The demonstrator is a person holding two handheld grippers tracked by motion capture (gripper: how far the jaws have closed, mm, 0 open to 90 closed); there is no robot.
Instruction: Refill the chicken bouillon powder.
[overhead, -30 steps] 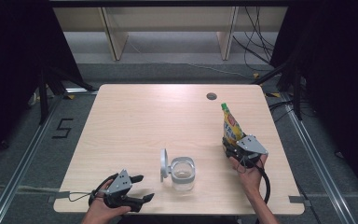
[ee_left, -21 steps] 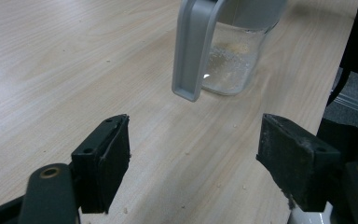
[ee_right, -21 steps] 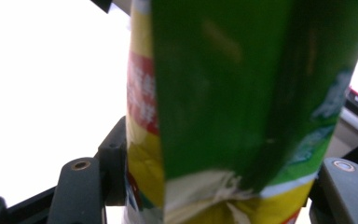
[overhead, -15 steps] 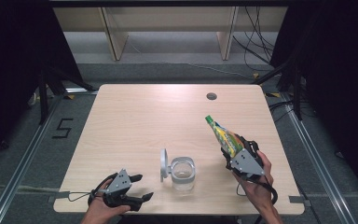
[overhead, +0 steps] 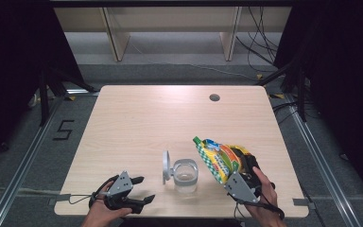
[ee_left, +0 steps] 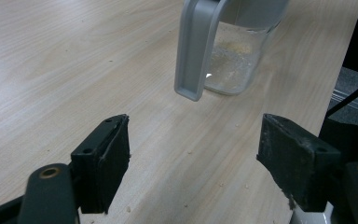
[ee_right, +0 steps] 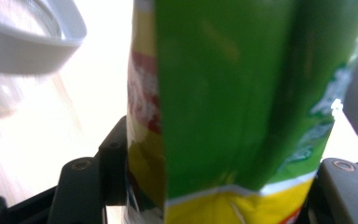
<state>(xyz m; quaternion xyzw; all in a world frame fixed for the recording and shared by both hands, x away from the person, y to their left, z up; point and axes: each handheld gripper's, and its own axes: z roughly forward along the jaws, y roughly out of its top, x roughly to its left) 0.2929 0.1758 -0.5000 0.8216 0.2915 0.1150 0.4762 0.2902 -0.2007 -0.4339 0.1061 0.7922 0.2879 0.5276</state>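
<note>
Snack bag [overhead: 220,158] carried left, tilted over the glass jar [overhead: 185,176]

A green and yellow snack bag [overhead: 219,160] is held tilted above the table, its top leaning toward a clear glass jar [overhead: 185,176]. The jar stands upright near the front edge, its grey lid [overhead: 166,167] swung open.

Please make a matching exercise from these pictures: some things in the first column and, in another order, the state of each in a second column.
Things:
1. snack bag
2. glass jar
3. left gripper
4. jar lid

States:
A. standing on the table, little inside
B. open jaws, nothing between them
C. held tilted toward the jar by the right gripper
D. flipped up, grey

Pairs: 1-C, 2-A, 3-B, 4-D
</note>
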